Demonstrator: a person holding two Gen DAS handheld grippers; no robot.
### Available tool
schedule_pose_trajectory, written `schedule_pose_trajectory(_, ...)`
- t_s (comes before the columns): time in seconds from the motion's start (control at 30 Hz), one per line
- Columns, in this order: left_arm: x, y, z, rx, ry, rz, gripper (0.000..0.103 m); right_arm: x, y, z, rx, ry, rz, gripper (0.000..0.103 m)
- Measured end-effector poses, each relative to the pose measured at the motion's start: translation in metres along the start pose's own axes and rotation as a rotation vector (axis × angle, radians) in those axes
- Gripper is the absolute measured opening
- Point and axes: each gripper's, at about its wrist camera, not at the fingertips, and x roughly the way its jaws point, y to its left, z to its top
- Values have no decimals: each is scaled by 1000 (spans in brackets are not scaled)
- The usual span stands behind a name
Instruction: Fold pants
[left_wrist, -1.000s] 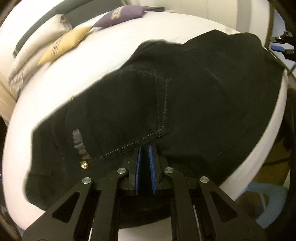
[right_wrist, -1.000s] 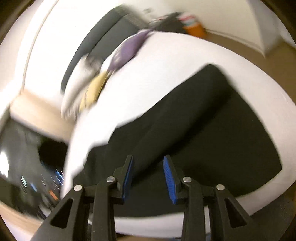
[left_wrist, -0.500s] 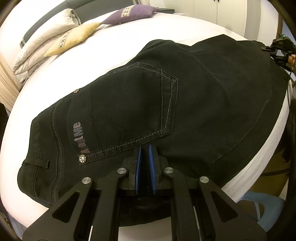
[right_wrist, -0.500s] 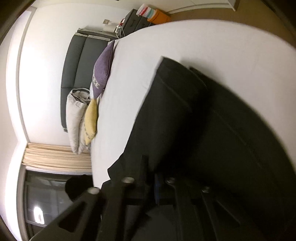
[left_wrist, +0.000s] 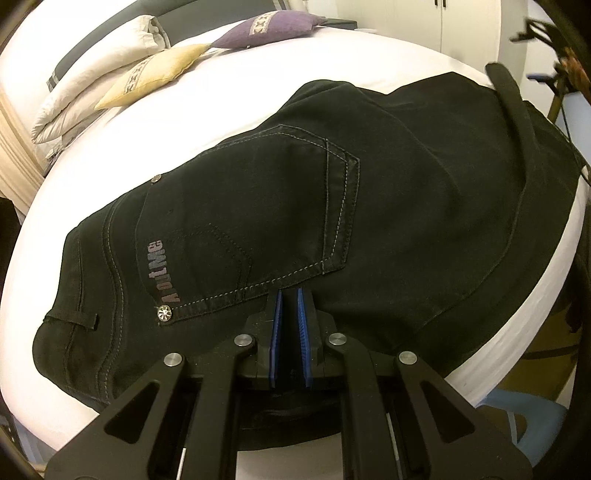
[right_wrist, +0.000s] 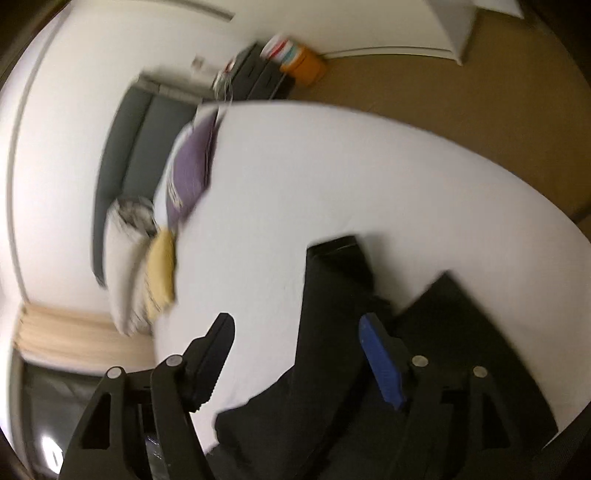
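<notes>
White bed (left_wrist: 229, 110), black pants (left_wrist: 406, 206)

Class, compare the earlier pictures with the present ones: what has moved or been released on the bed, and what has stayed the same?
The right hand-held gripper has opened wide; half a second ago its fingers looked close together at the black pants. Its view has also swung and is blurred. Whether it actually held cloth before cannot be told. The left hand-held gripper stays nearly shut at the pants' near edge below the back pocket. The pillows are unmoved.

Left gripper (left_wrist: 289, 295) points toward 12 o'clock, its blue pads pinched nearly together on dark cloth; right gripper (right_wrist: 297, 321) has its fingers spread wide apart
</notes>
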Motion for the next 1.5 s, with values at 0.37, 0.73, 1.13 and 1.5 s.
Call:
schedule_pose_trajectory(0.37,0,-3,1,16,13,27,9,42,-56,-30,94,124,148,59)
schedule_pose_trajectory(0.73,-2,-5,-3,4,-4,28,9,75,-28,-10,9,132,24,28)
schedule_pose_trajectory(1.13,-6,-2,-4,1,-7,24,9,6,-29,-19,-104,23,-89,5)
schedule_pose_trajectory(1.5,-4,-7,1,20,10,40,9,-51,-98,-57,-18,-24,-77,4)
